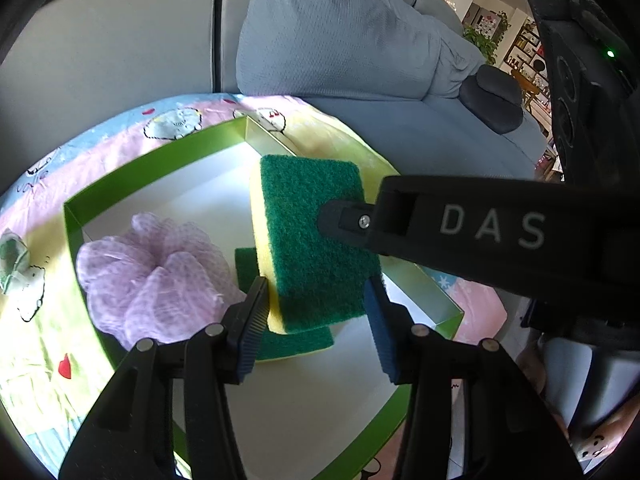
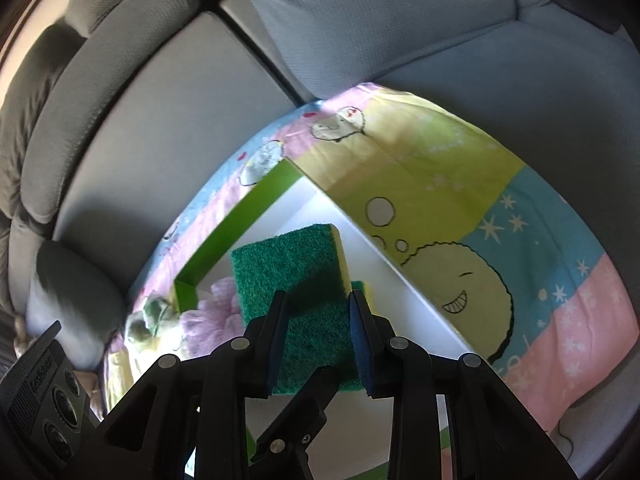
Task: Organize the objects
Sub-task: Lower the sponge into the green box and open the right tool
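A green-and-yellow sponge is held upright above a shallow green-walled box with a white floor. My right gripper is shut on it, fingers at its two sides; its arm crosses the left wrist view. My left gripper stands around the sponge's lower edge, jaws apart, left pad touching it. A second sponge lies flat in the box beneath. A lilac mesh bath pouf lies in the box's left part.
The box sits on a pastel cartoon-print cloth. A small green-white cloth scrap lies left of the box. Grey sofa cushions rise behind.
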